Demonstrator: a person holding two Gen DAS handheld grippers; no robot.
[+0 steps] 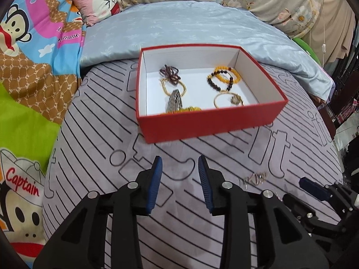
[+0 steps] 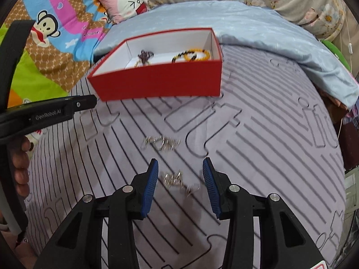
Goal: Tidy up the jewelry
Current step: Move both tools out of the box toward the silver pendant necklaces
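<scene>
A red box (image 1: pixel 208 121) with a white inside stands on the striped bed sheet and holds several bead bracelets (image 1: pixel 223 77) and a hair clip (image 1: pixel 175 100). It also shows in the right wrist view (image 2: pixel 157 85). My left gripper (image 1: pixel 179 179) is open and empty, in front of the box. A silver chain (image 1: pixel 255 178) lies to its right. My right gripper (image 2: pixel 180 183) is open, low over a small silver chain (image 2: pixel 177 180) that lies between its fingers. A second silver chain (image 2: pixel 161 143) lies just beyond it.
A pale blue pillow (image 1: pixel 179 27) lies behind the box. A cartoon monkey blanket (image 1: pixel 29 56) covers the left side. The bed edge drops off at the right (image 2: pixel 341 157). The left gripper's body (image 2: pixel 44 114) and a hand show at the left in the right wrist view.
</scene>
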